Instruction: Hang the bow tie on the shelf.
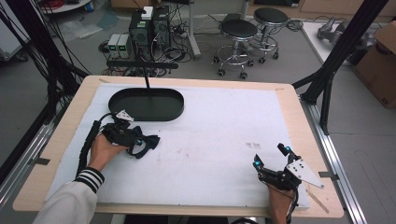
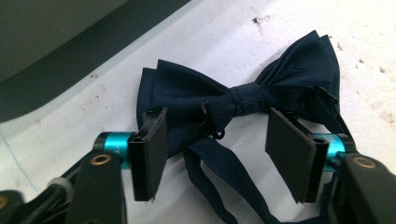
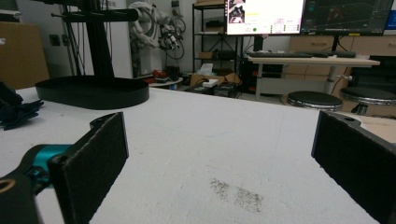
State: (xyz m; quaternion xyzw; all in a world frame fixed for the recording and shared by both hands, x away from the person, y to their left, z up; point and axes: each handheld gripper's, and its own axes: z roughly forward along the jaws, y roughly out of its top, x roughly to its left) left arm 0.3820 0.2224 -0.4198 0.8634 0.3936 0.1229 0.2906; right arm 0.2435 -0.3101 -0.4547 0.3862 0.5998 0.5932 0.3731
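1. Grey floor (image 1: 42, 93) lies behind the desk (image 1: 289, 100) in the high view, with two round black stools (image 1: 239, 29) at the top middle and computer boxes (image 1: 149, 28) with many cables at the top left.
2. A white sheet (image 1: 224, 135) covers most of the wooden desk.
3. A black oval tray (image 1: 146, 103) sits on the sheet in the upper left part of the high view, and a thin black pole (image 1: 147, 80) stands up from it.
4. A dark blue bow tie (image 2: 243, 95) lies flat on the white sheet, just below the tray in the high view, at the left middle of the frame.
5. The left tool (image 1: 135, 139) is at the bow tie, held by the person's left hand (image 1: 103, 151), which has a striped cuff (image 1: 89, 178).
6. In the left gripper view, the two black pads (image 2: 152, 151) of the left tool stand wide apart, one on each side of the bow tie's strap (image 2: 219, 170). They are not squeezing it.
7. The bow tie's knot sits in the middle of that view, above the gap between the pads.
8. The right tool (image 1: 271, 157) is at the lower right of the high view, well apart from the bow tie.
9. Its jaws are apart too, with nothing between them but the white sheet.
10. In the right gripper view, a small grey smudge (image 3: 236, 193) marks the sheet at the bottom middle, and lit screens (image 3: 308, 16) glow at the top right.
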